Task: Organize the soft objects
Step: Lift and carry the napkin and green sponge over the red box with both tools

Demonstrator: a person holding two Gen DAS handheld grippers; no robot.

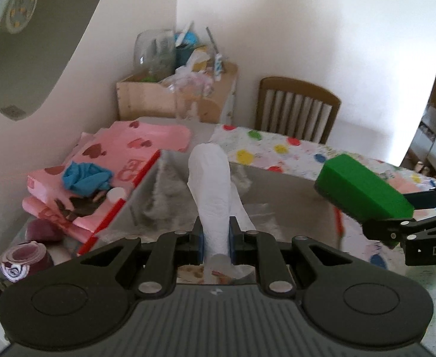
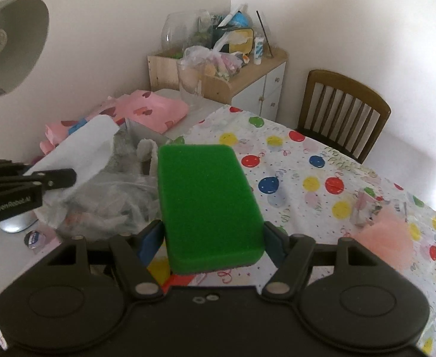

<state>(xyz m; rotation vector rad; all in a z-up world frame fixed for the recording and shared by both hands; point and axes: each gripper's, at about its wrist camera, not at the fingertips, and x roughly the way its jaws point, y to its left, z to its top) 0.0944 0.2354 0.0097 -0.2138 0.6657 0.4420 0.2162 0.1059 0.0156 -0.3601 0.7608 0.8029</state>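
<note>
My left gripper [image 1: 215, 239] is shut on a white rolled paper towel [image 1: 210, 178], which sticks up and forward from the jaws. In the right wrist view the towel [image 2: 81, 145] shows at the left, over a grey open box [image 2: 146, 132]. My right gripper [image 2: 213, 238] is shut on a green sponge [image 2: 209, 202], its pads pressing the sponge's two long sides. In the left wrist view the sponge [image 1: 364, 190] hangs at the right, above the dotted tablecloth [image 1: 280, 148]. A grey plush thing [image 2: 125, 151] lies in the box [image 1: 170, 184].
Pink heart-print bags [image 1: 104, 160] with a blue cloth [image 1: 87, 177] lie at the left. A crumpled clear plastic bag [image 2: 113, 208] lies by the box and a pink fluffy thing [image 2: 387, 235] at the right. A lamp [image 2: 9, 47], a cluttered cabinet [image 2: 247, 68] and a wooden chair [image 2: 343, 113] stand around.
</note>
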